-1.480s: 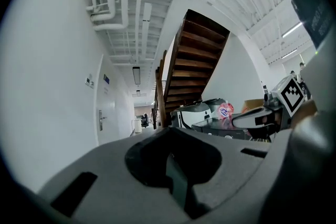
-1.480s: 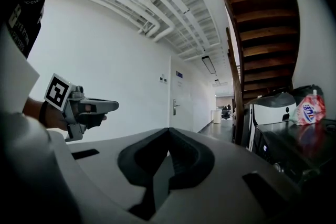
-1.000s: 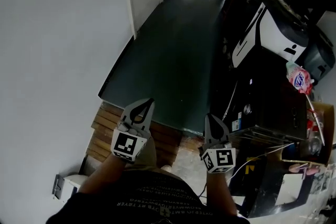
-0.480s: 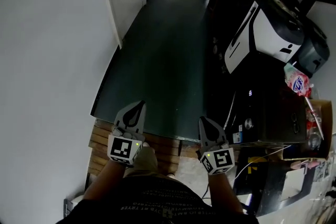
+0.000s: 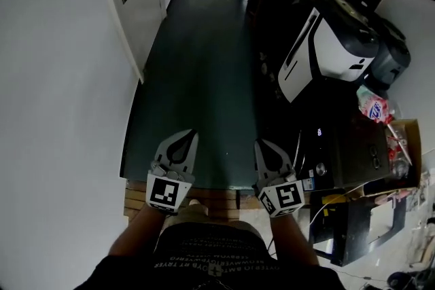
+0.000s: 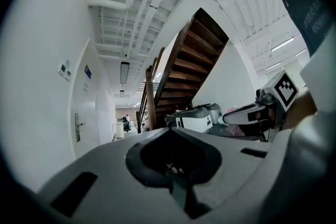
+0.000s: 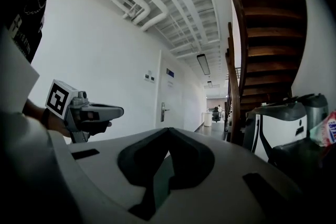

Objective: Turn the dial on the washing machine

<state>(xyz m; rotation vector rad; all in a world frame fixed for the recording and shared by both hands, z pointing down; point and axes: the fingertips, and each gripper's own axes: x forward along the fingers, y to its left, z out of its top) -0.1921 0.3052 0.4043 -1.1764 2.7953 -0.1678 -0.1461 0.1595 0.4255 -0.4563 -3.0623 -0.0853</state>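
Observation:
No dial can be made out in any view. A white and black machine (image 5: 319, 51) stands at the right of the corridor beneath the stairs, and below it is a black appliance (image 5: 346, 159) with a small lit display. My left gripper (image 5: 189, 135) and right gripper (image 5: 261, 144) are held level side by side over the dark floor, far from both machines. Each is shut with nothing in it. In the left gripper view the jaws meet in a point (image 6: 169, 128), and the right gripper (image 6: 231, 119) shows at the right. The right gripper view shows the same closed point (image 7: 168, 129), with the left gripper (image 7: 118, 110) beside it.
A white wall (image 5: 54, 78) with a door (image 5: 129, 3) runs along the left. Dark green floor (image 5: 204, 64) leads ahead. A wooden staircase (image 7: 262, 34) rises on the right. Slatted wooden boards (image 5: 136, 204) lie by my feet. A cardboard box (image 5: 408, 146) and a pink packet (image 5: 370, 105) sit at the far right.
Both grippers have moved forward along the corridor and risen a little, still shut. The wooden boards have slid toward the bottom of the view and the machines lie further down.

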